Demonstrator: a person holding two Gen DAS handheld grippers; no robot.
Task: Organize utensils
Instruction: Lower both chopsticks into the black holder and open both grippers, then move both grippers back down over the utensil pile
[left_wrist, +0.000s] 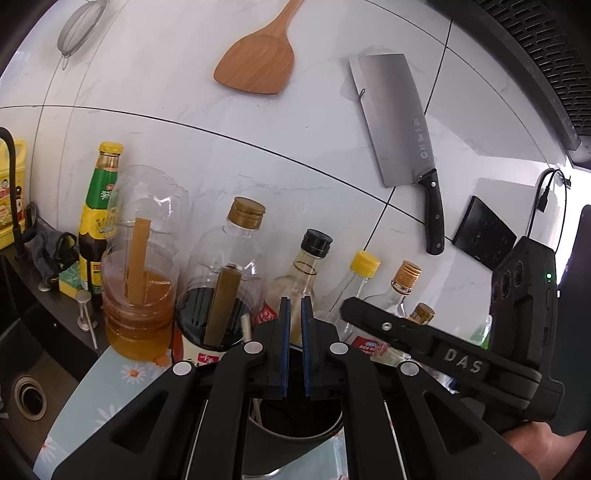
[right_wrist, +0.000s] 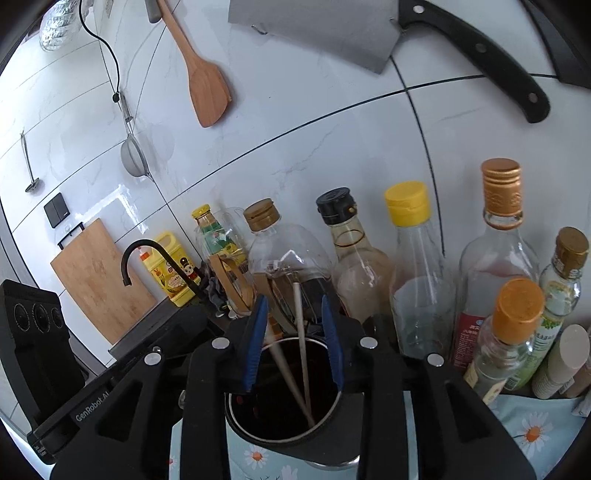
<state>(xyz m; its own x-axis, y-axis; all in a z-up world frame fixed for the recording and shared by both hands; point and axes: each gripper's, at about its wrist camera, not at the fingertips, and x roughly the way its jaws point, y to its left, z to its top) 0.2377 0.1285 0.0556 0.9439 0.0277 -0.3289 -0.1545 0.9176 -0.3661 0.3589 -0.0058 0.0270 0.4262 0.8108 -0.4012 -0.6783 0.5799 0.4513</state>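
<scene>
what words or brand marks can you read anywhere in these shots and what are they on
"DAS": raised letters on the black right gripper, seen from the left wrist.
"GenRobot.AI": pale print on the black left gripper, seen from the right wrist.
Steel cleaver blade hanging on the wall: stamped characters, too small to read.
Bottle labels, such as the green-and-yellow sauce bottle: print too blurred to read.

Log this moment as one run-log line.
left gripper: shut, empty | right gripper: open, over utensil holder | chopsticks: in holder, between right fingers, ungripped
</scene>
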